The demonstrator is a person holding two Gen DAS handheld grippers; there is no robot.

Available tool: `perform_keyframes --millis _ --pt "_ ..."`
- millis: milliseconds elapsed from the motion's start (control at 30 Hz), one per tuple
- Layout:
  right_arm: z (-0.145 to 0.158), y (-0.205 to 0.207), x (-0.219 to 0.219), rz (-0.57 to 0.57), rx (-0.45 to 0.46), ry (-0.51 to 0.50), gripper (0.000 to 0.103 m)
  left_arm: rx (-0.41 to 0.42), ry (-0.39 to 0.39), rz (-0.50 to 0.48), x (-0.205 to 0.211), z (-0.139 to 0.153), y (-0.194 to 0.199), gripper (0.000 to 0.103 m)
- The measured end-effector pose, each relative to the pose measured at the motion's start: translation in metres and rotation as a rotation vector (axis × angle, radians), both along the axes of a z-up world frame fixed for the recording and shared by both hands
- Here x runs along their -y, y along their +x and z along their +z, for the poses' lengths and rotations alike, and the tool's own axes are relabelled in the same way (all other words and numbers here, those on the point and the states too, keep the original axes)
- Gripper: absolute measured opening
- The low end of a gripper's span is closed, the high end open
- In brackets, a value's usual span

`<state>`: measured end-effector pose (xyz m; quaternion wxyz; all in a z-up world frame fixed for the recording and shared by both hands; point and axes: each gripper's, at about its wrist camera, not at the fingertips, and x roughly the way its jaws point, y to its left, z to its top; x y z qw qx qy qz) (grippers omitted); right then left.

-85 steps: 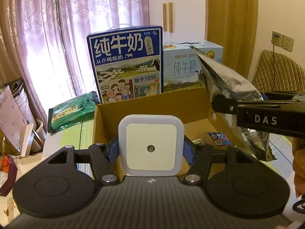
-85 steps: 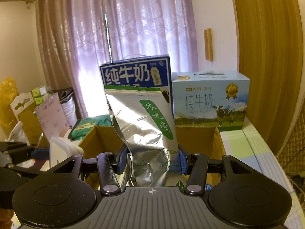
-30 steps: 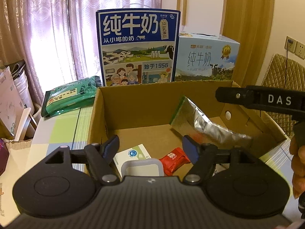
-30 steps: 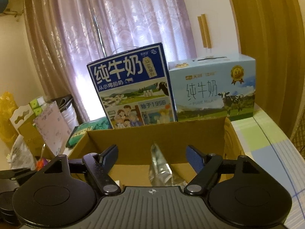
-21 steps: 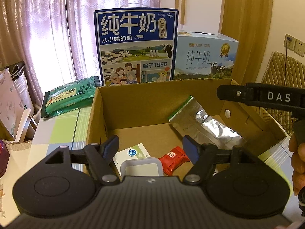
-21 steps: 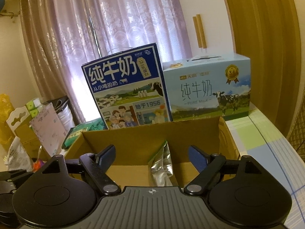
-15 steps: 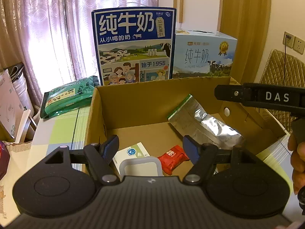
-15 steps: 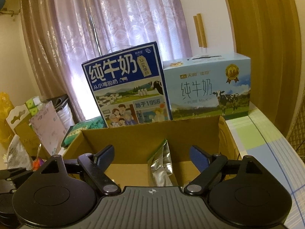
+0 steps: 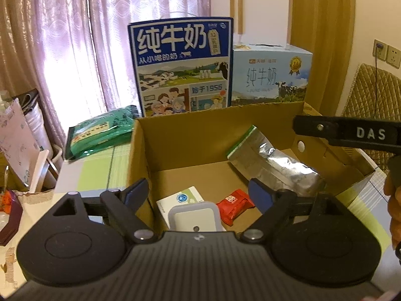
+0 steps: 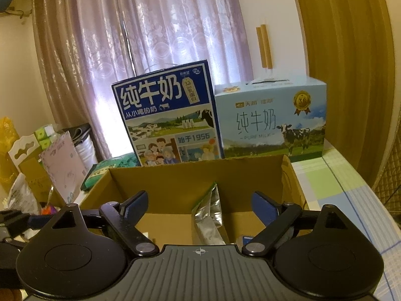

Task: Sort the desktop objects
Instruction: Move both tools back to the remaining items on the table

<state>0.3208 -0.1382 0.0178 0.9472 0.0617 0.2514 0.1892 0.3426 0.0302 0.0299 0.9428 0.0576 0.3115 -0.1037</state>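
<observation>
Your matte black plastic left gripper (image 9: 199, 193) and its twin, the right gripper (image 10: 199, 205) — blue-padded fingers (image 9: 259, 195), silver pivot screws, ribbed grey housing, white "DAS" lettering.

A tall dark blue milk box (image 9: 180, 67) stands just beside a light blue milk box (image 9: 270, 72) in front of the pink curtain (image 10: 150, 30), near a green packet (image 9: 100, 133).

Inside the cardboard box (image 9: 140, 150), the foil pouch (image 9: 273, 168) leaned against the right wall. The night light (image 9: 193, 217) lay at the box's near edge, on the small carton (image 9: 179, 197), with the snack packet (image 9: 235, 207) just right. Two milk cartons (image 9: 180, 62) stood behind the box.
</observation>
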Motion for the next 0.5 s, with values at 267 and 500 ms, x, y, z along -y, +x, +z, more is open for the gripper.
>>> perform_keyframes --millis 267,500 --pt "-0.007 -0.031 0.015 0.012 0.008 -0.019 0.094 0.022 -0.012 0.031 -0.018 0.006 -0.032 0.090" --pt "-0.010 -0.065 0.040 0.035 0.027 -0.031 0.096 0.053 -0.011 0.082 -0.040 0.008 -0.078 0.096"
